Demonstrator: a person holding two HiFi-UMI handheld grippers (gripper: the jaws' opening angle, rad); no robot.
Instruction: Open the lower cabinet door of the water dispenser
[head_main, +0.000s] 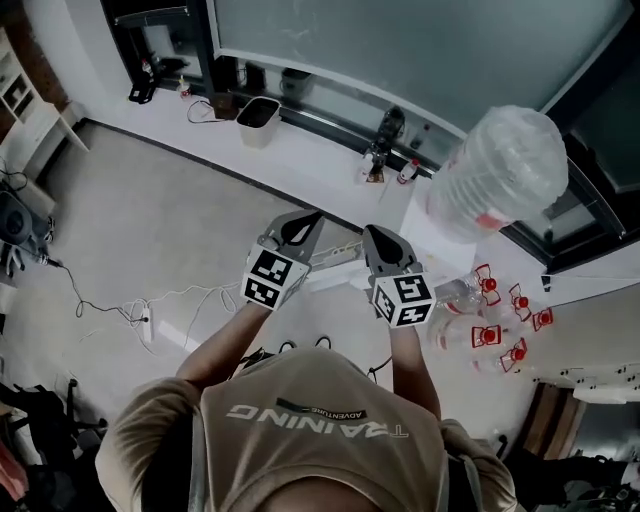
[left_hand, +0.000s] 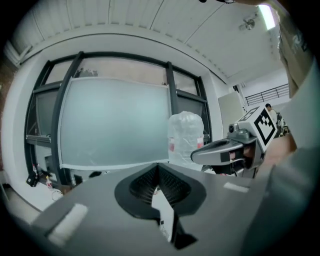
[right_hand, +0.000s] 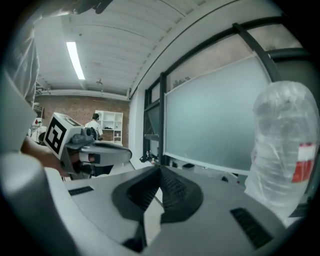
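Left gripper (head_main: 314, 214): held up in front of the person's chest, pointing roughly level toward the water dispenser (head_main: 405, 215). In its own view the two jaws meet at the tips, with nothing between them.
Right gripper (head_main: 371, 232): just beside the left one at about the same height. Its jaws are also pressed together and empty.
Water dispenser: stands on the floor (head_main: 150, 220) at its far edge, against the wall with the frosted pane (left_hand: 115, 125). A large plastic-wrapped water bottle (head_main: 500, 170) sits on top of it.
Lower cabinet door: not visible in any view. From the head view it lies beneath the bottle and the dispenser's top, and both gripper views look over it at bottle height.
Nearby: small bottles (head_main: 490, 320) with red caps lie on the floor to the right of the dispenser.
Step in hand: judging by the pose, this is the approach. Neither gripper touches the dispenser, and the door is probably still shut.
Next move: both grippers are well above where a lower door would be. One has to come down to the door's edge or handle, spread its jaws or hook a closed tip behind the edge, then pull along the hinge's arc.
Caution: the floor bottles stand close to where the door might swing.
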